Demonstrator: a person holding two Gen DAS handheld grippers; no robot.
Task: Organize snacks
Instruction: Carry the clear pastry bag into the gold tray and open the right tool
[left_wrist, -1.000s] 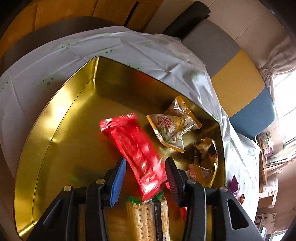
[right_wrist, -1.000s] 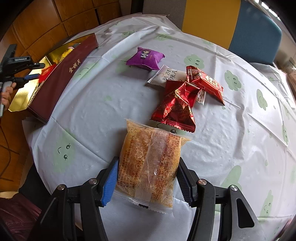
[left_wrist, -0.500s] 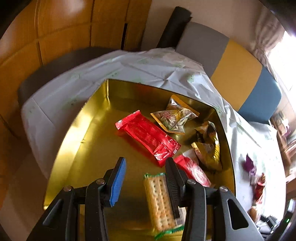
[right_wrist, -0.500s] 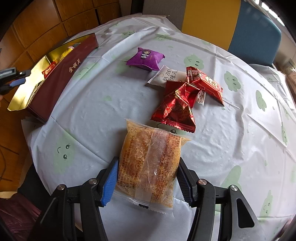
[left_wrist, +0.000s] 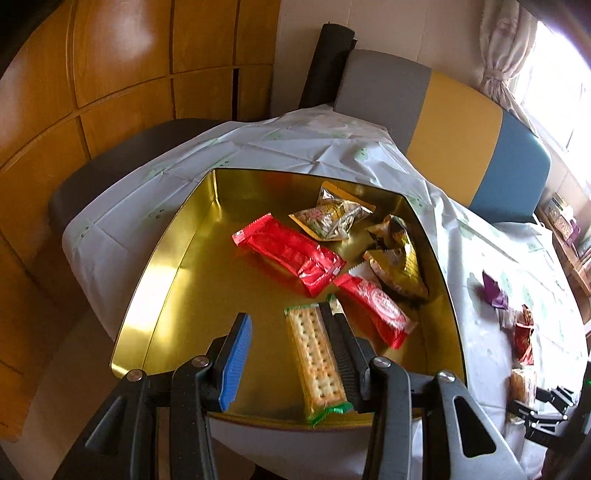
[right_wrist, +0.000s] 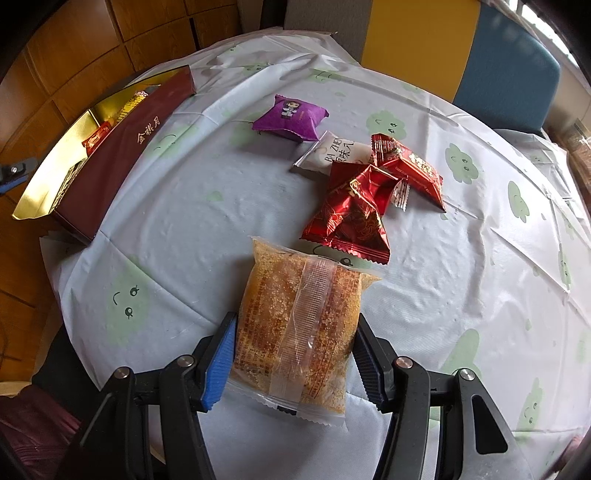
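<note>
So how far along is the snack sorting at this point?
Roughly halfway. Done: six packets lie in the gold tin, including the long red wafer and crackers; the left gripper is empty. In hand: the right gripper clamps the orange cake packet. Left: the purple packet, white packet and two red packets on the tablecloth.

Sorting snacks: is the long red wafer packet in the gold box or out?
In: long red wafer packet lies flat on gold box floor.
</note>
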